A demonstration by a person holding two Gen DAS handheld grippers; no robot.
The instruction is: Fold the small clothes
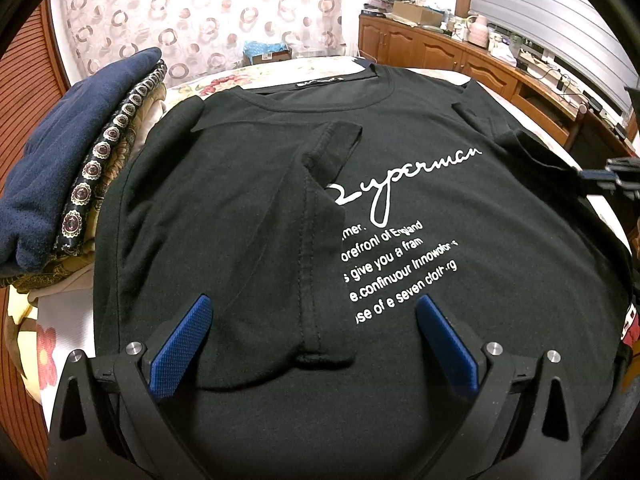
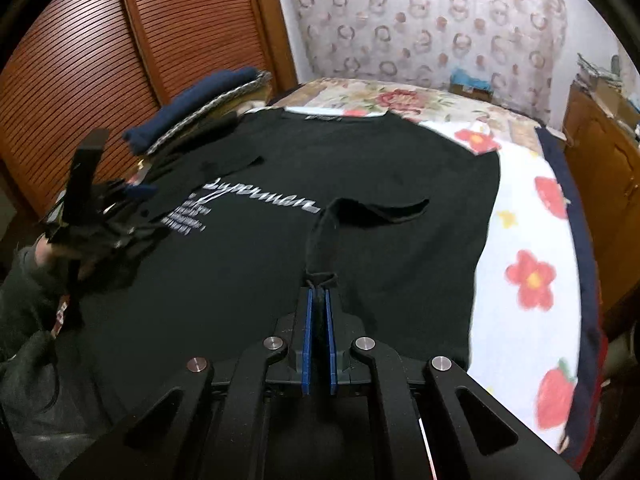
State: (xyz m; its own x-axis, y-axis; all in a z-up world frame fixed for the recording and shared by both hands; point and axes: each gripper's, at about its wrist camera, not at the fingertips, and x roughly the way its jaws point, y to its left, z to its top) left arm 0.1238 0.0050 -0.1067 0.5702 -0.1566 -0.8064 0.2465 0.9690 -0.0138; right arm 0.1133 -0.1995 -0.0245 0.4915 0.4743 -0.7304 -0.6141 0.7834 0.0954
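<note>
Black tee (image 1: 248, 216) lies flat on the bed (image 2: 520, 208), left sleeve already folded in. Right gripper (image 2: 319, 300) pinched tight on the right sleeve (image 2: 324, 232); left gripper (image 1: 316, 340) wide open, empty. Best carry the sleeve low across, keep body unwrinkled

A bed (image 2: 520, 216) covered with a flowered spread is seen. Behind its far edge a curtain (image 1: 192, 12) with a ring pattern is hung. Brown louvred doors (image 2: 160, 36) are seen beside its left edge, and a cluttered wooden sideboard (image 1: 452, 56) beneath pale blinds (image 1: 560, 16) beside its right edge.
</note>
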